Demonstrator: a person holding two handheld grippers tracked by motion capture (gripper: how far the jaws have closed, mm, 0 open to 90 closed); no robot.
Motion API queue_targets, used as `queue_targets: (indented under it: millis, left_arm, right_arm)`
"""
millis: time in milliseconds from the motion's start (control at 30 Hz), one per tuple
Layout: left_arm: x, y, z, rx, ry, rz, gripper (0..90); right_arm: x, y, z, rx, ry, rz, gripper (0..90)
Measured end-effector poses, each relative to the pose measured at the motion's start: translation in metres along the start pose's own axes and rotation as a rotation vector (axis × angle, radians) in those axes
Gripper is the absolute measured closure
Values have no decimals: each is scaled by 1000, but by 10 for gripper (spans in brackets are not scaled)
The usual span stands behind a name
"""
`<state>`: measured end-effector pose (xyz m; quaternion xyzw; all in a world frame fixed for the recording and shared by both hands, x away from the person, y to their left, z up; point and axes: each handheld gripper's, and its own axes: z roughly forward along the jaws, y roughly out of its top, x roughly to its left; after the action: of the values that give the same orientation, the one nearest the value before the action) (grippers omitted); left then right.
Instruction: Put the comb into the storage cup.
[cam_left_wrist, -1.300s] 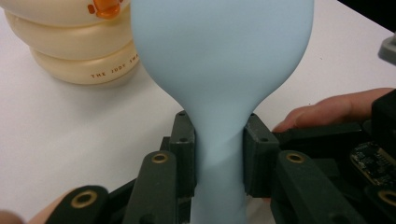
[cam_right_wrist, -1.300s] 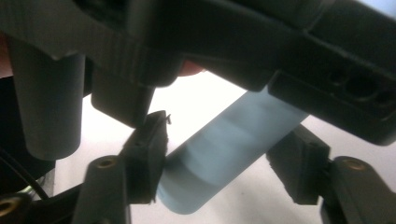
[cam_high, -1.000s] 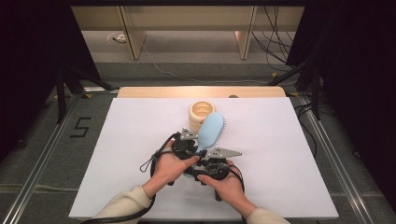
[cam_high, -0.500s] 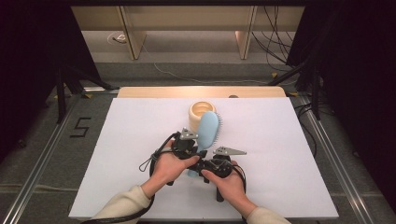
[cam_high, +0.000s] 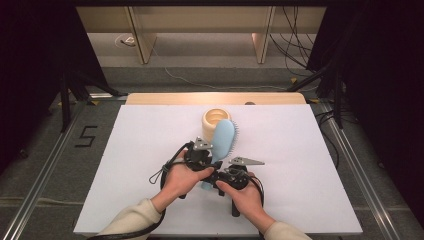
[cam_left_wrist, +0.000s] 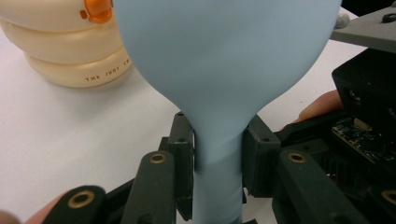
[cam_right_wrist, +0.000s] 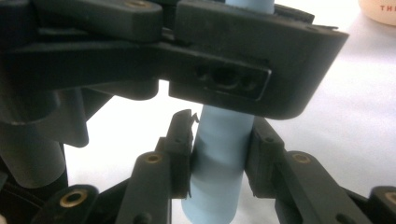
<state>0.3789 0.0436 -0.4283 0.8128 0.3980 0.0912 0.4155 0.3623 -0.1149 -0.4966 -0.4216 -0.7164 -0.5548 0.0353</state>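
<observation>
A light blue hairbrush (cam_high: 224, 140) stands tilted above the white table sheet (cam_high: 305, 150), bristles facing right. My left gripper (cam_high: 213, 159) is shut on its narrow neck, and in the left gripper view both pads press the neck (cam_left_wrist: 218, 154) below the brush head (cam_left_wrist: 224, 60). My right gripper (cam_high: 210, 181) is shut on the lower handle; in the right gripper view the jaws clamp the blue handle (cam_right_wrist: 219, 149). The left gripper's black body (cam_right_wrist: 224, 70) sits just above that grip.
A cream ribbed round container (cam_high: 216, 119) stands open-topped right behind the brush head, also close in the left gripper view (cam_left_wrist: 70, 56). A wooden board edge (cam_high: 215, 98) lies at the table's far side. Metal rails run along both sides.
The right gripper has shifted slightly toward the brush handle, its grey plate swinging right. The brush and the left hand have stayed where they were.
</observation>
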Motion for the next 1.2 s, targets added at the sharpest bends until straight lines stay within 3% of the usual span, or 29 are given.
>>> queue_targets:
  millis: [633, 933, 1033, 1200]
  left_arm:
    - [3, 1, -2, -10, 8, 6, 583]
    - [4, 3, -2, 0, 27, 39, 360]
    - [4, 3, -3, 6, 37, 69, 312]
    - [6, 7, -9, -2, 29, 82, 187]
  right_arm:
    - [-2, 1, -2, -2, -2, 25, 669]
    - [-2, 2, -2, -7, 7, 35, 669]
    - [-3, 2, -2, -8, 8, 38, 669]
    - [-3, 2, -2, -6, 7, 37, 669]
